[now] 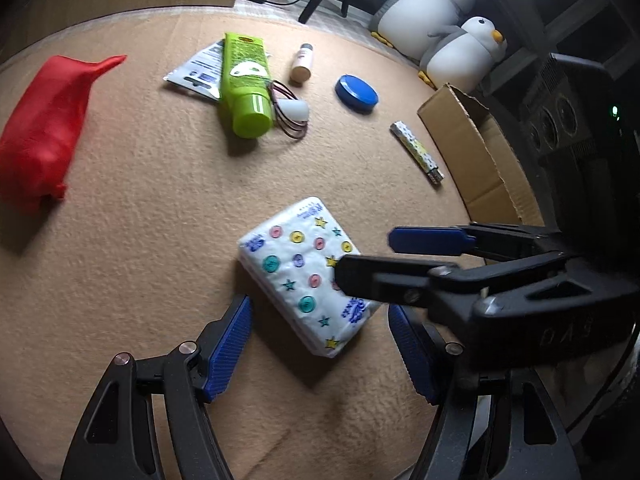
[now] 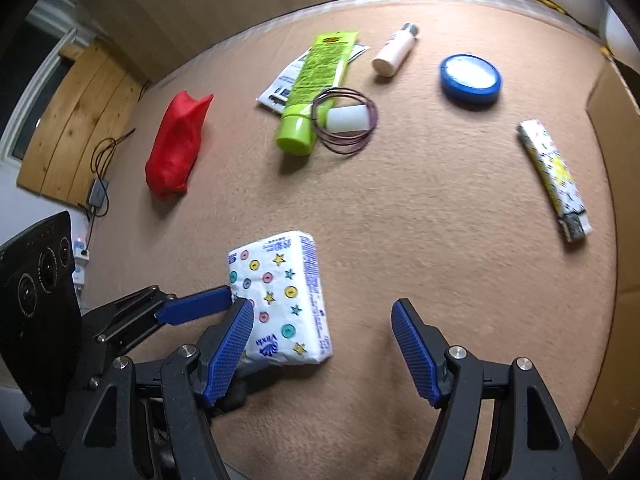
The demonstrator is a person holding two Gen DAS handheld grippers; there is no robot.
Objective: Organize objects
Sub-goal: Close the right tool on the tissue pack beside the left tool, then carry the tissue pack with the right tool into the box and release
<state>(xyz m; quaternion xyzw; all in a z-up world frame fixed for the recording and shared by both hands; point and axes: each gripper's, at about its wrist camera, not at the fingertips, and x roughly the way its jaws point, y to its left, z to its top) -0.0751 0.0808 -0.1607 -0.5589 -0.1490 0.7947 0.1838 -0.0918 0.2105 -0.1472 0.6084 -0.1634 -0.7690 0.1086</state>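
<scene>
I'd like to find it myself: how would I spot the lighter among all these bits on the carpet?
Start at the open cardboard box at the edge of the tan carpet. Just beside it lies the lighter, apart from the other things. It is the only slim stick, white with small coloured dots and a metal end.

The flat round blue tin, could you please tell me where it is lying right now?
The flat round blue tin lies on the tan carpet at the upper right of the right wrist view, between the small white bottle and the patterned lighter.
</scene>
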